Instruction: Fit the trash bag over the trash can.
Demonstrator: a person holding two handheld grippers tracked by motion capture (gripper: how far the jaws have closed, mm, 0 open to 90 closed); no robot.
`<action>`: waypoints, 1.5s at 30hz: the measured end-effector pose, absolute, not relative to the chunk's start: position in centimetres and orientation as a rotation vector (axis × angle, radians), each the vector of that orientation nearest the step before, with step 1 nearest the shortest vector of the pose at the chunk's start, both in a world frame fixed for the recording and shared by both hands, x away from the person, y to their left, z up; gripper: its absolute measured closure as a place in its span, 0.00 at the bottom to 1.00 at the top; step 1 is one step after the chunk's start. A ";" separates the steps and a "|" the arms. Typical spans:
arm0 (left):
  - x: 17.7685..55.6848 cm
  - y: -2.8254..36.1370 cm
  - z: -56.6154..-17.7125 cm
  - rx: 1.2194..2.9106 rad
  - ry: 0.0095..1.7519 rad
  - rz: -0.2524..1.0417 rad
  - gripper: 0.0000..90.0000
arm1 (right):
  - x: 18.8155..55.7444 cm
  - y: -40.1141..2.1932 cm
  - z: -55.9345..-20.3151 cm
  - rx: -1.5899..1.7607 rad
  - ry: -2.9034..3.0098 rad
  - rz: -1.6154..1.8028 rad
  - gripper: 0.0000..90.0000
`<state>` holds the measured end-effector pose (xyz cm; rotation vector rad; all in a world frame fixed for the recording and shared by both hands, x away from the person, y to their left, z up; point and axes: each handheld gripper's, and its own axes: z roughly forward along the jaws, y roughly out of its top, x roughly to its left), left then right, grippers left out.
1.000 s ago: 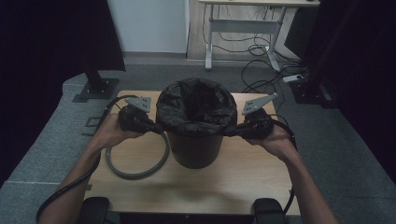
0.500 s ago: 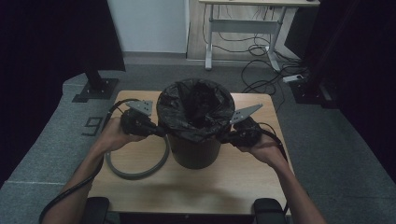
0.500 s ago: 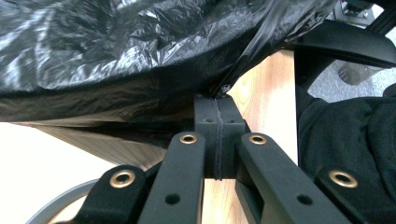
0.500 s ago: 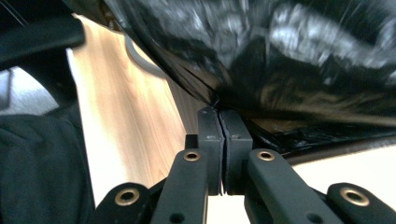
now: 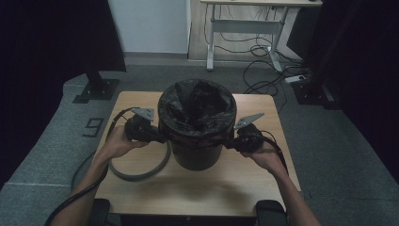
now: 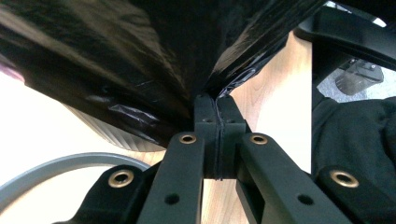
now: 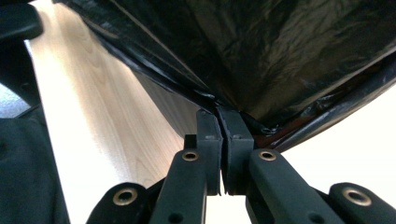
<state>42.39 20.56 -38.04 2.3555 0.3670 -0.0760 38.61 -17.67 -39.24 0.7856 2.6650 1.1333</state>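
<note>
black bin bag (image 5: 196,101) pinched by both tools, floor mark "9" (image 5: 94,127)

Black bin bag (image 5: 196,101) lining upright dark bin (image 5: 195,153), mid table, edge folded over rim.

Both forearms enter the high view from 6 o'clock and angle inward toward centre. Left hand (image 5: 115,143) wraps the left gripper (image 5: 157,137) body, jaws pointing toward 3 o'clock; grey three-cornered plate on top; cable trails back along the forearm toward 7 o'clock. Right hand (image 5: 263,155) wraps the right gripper (image 5: 229,141), jaws pointing toward 9 o'clock; plate tilted up toward 2 o'clock; cable loops over the wrist. The two grippers face each other at about the same height. In each gripper view the jaws are pressed together, pinching a fold of black plastic film.
</note>
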 end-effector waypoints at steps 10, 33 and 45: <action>42.9 20.1 -41.9 2.373 0.434 -0.126 0.97 | 39.3 -17.2 -43.1 0.862 2.698 1.070 0.95; 40.5 26.4 -42.4 2.191 0.674 0.162 0.13 | 37.8 -19.2 -39.7 0.806 2.714 1.217 0.29; 40.6 28.3 -49.4 2.243 0.860 0.331 0.00 | 37.6 -20.2 -37.1 0.783 2.721 1.269 0.38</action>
